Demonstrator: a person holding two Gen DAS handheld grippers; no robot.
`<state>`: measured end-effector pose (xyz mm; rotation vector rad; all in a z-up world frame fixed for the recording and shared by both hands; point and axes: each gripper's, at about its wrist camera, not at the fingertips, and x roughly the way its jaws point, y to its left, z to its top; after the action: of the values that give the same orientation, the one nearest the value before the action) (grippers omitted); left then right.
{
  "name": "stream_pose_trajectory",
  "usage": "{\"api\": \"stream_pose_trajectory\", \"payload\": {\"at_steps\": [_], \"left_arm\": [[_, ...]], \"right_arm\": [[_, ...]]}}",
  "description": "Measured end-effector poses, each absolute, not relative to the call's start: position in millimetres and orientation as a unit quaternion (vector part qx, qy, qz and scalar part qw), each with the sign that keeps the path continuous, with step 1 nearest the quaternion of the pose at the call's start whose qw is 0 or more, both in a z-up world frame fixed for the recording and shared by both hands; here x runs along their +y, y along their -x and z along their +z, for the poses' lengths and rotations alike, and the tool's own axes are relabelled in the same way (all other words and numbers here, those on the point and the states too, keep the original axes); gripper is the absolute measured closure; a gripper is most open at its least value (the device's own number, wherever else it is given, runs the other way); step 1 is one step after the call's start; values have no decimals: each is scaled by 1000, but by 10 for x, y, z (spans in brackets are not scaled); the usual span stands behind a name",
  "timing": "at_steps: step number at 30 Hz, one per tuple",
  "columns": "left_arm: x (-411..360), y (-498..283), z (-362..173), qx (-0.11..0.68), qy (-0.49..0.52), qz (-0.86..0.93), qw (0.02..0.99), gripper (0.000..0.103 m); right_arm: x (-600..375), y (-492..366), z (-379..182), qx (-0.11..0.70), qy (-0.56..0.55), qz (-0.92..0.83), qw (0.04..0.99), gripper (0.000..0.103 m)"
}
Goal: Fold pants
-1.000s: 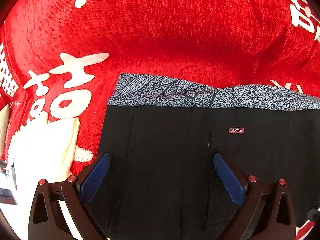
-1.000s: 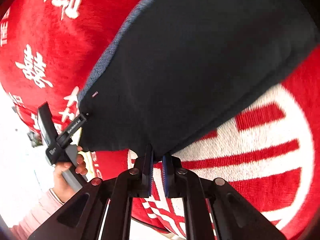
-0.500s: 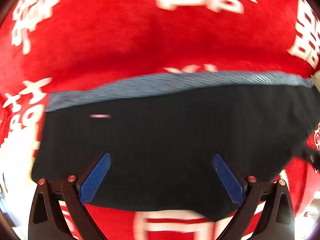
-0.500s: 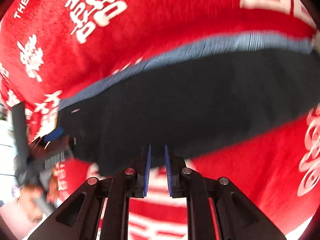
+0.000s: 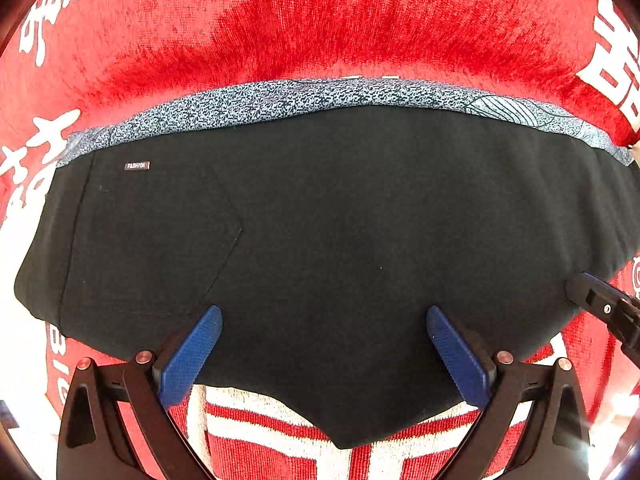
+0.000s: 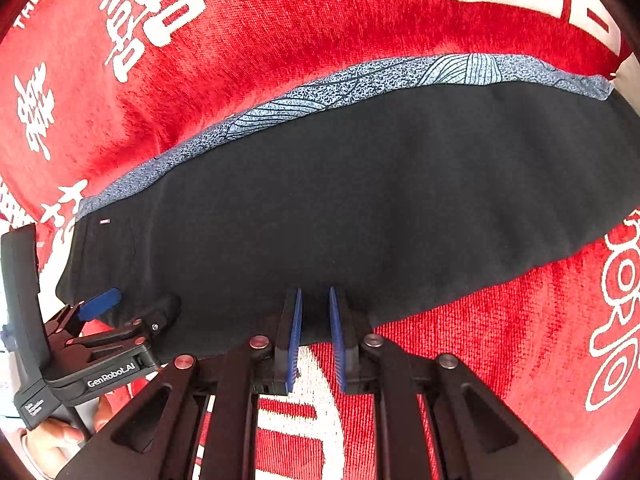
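I have one pair of black knit pants with a speckled grey-blue waistband (image 5: 320, 240) lying flat on the red plush cloth with white characters (image 5: 320, 20); whether a table or a bed lies under that cloth I cannot tell. The pants look already doubled into a compact, wide shape, the waistband along the far edge and a small "FASHION" label (image 5: 137, 165) near its left end.

My left gripper (image 5: 324, 344) is released, its two blue pads spread wide over the near part of the black fabric and holding nothing. My right gripper (image 6: 315, 320) has its pads drawn close on the near hem; a strip of black fabric sits between them, so I judge it is grasping the pants at that edge, though a narrow gap shows lower down.

I judge this to be the close of one fold, the cloth just laid down and flat. The next move, I think, calls for letting the hem go on the right, then picking an edge for a further fold or smoothing the surface.

Count: one pair of pants, one label, one red cloth, two grippers.
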<state>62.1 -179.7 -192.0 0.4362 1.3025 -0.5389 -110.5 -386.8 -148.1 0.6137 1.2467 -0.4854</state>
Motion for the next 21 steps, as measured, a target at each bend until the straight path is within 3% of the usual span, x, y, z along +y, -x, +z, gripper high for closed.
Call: {"api": "stream_pose_trajectory", "payload": {"at_steps": [5,8,10,11,21], "left_arm": [[-1725,-699,-1950,610,-183,-241,732,0],[-1793,-670,-1950,608,-193,-237,733,0],[-1804,-639,-1942,609,-196,-233,732,0],[-1818,-636,-1940,610,-196,-231,732,0],[-2031,-634,-1891,603,-217,-218,736,0]], "right_arm": [[-3913,1247,-1445,558,-296,-205,747,85],[-3996,1323,-1409,552,-340,-186,738,68],[-3979,1347,-1369,552,-358,-171,733,46],[-3957,1363,-1347,556,-357,-170,732,44],[-4086,1834,-1222,576,-374,-200,699,43]]}}
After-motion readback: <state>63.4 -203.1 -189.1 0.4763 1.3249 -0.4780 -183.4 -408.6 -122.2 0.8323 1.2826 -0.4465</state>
